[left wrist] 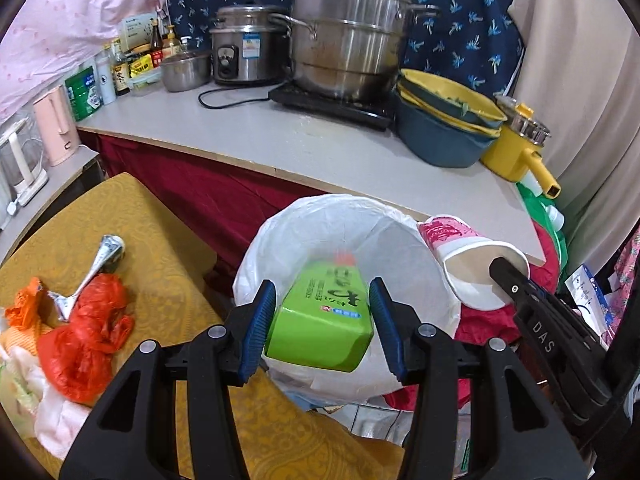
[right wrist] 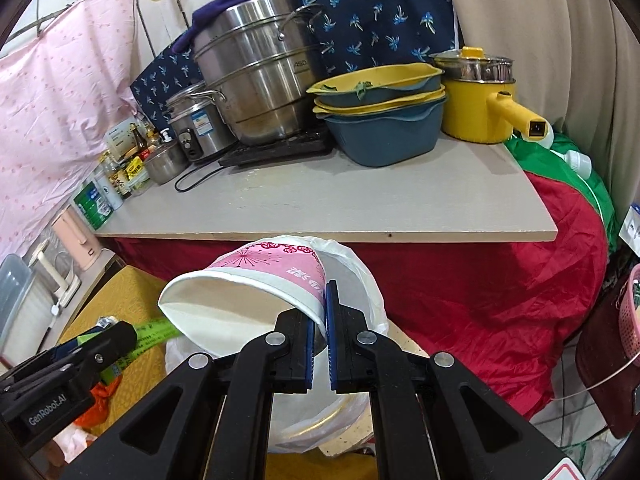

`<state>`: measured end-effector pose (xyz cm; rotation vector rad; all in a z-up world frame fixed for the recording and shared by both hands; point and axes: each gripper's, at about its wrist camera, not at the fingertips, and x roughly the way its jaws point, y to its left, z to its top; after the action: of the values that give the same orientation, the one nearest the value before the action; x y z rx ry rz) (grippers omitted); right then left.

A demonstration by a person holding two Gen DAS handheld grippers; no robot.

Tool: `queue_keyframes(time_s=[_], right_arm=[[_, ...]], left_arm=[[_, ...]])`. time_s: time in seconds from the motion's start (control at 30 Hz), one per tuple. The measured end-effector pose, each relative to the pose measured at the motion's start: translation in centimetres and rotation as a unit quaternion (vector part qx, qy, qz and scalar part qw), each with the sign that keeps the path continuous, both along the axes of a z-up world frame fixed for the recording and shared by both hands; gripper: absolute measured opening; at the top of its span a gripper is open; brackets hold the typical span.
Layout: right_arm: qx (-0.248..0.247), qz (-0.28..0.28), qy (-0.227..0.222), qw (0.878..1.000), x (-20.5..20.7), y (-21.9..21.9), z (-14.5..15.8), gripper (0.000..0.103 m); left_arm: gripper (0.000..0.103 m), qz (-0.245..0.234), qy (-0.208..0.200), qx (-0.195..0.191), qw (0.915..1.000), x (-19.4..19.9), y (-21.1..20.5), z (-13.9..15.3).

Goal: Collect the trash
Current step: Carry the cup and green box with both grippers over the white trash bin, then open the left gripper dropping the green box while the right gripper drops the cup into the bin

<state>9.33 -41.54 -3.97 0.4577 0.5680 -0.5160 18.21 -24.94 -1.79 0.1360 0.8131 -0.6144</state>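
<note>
In the left wrist view my left gripper (left wrist: 322,320) is open, its pads apart from a green carton (left wrist: 324,320) that is blurred and tilted over a bin lined with a white bag (left wrist: 280,240). My right gripper (right wrist: 325,320) is shut on the rim of a pink-and-white paper cup (right wrist: 248,292), held on its side above the white-bagged bin (right wrist: 360,280). The cup (left wrist: 468,264) and the right gripper (left wrist: 516,280) also show at the right of the left wrist view. A red plastic bag (left wrist: 88,340), an orange wrapper (left wrist: 28,304) and a crumpled foil wrapper (left wrist: 100,260) lie on the yellow-clothed table (left wrist: 140,232).
A grey counter (right wrist: 320,200) behind the bin carries a steel steamer pot (right wrist: 256,72), a rice cooker (right wrist: 196,124), stacked blue-and-yellow basins (right wrist: 380,112), a yellow pot (right wrist: 480,96) and several bottles (right wrist: 124,168). Red cloth (right wrist: 480,300) hangs below it. A pink kettle (left wrist: 56,128) stands at left.
</note>
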Motion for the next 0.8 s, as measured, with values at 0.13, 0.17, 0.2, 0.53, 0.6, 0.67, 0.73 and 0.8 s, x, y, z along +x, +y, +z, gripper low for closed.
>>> queue_keyframes(time_s=[0.13,0.17,0.2,0.53,0.6,0.67,0.73,0.8], right_arm=[[0.013,0.002,0.004,1.0,1.2,-0.7,-0.9,0.005],[0.015,0.003,0.005,1.0,1.4,-0.7,-1.1,0.005],[0.016,0.004,0.006,1.0,1.6,-0.8,-1.1,0.005],[0.021,0.02,0.008,1.0,3.8,-0.2,-1.3,0.014],[0.019,0.022,0.007,1.0,4.0,0.1,-1.2,0.019],[0.017,0.024,0.005,1.0,4.0,0.4,-1.0,0.022],[0.013,0.025,0.002,1.0,3.8,0.8,-0.6,0.027],[0.01,0.024,-0.002,1.0,3.7,1.1,-0.1,0.034]], left_arm=[[0.05,0.001,-0.007,0.007,1.0,0.6,-0.7,-0.5],[0.052,0.005,-0.01,0.009,0.9999,0.8,-0.7,-0.6],[0.057,0.008,-0.013,0.01,0.9998,0.9,-0.8,-0.5],[0.07,0.032,-0.04,0.009,0.9987,1.4,0.6,0.5],[0.076,0.038,-0.044,0.005,0.9983,1.4,1.1,0.8],[0.078,0.043,-0.053,0.003,0.9976,1.3,1.5,1.2],[0.079,0.048,-0.061,0.0,0.997,1.1,2.1,1.7],[0.08,0.051,-0.063,-0.003,0.9967,1.0,2.5,2.1]])
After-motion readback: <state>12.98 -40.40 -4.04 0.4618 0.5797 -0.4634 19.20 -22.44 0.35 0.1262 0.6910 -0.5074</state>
